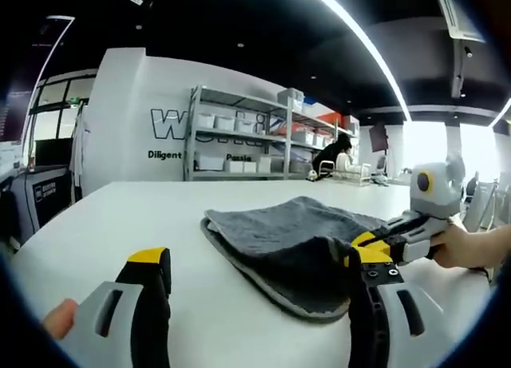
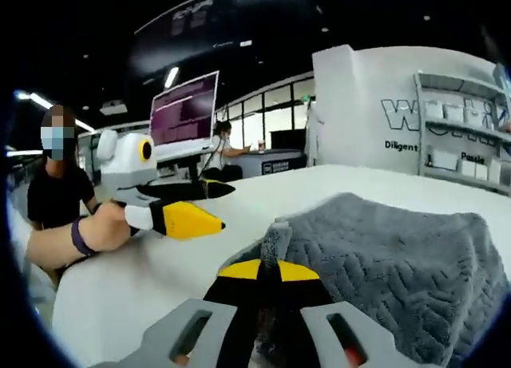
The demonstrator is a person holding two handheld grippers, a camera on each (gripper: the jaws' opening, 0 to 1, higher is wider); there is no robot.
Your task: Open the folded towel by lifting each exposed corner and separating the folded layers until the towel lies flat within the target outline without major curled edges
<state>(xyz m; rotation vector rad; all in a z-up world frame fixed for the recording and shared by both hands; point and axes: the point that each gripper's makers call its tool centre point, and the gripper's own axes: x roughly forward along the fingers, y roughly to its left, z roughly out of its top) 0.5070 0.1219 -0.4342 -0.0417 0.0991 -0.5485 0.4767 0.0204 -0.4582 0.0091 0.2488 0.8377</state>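
The towel [image 1: 299, 244] lies folded on the white table [image 1: 144, 216], a thick grey pile with a lighter hem showing along its near edge. In the left gripper view it sits at about three o'clock from centre; in the right gripper view it spreads from centre out toward four o'clock. We judge it soft, light and limp — it will drape and sag instead of holding shape, and the layers may cling to one another. A corner at the hem looks like the best place to take hold.

The right gripper [image 2: 267, 276] has its jaws pressed together on a corner of the towel, a tuft of fabric rising between the yellow tips. The left gripper [image 1: 255, 280] hangs with its jaws spread wide, holding nothing, the towel's edge near its right jaw. We see no outline marked on the table. Shelves [image 1: 255, 136] stand against the wall at twelve o'clock.
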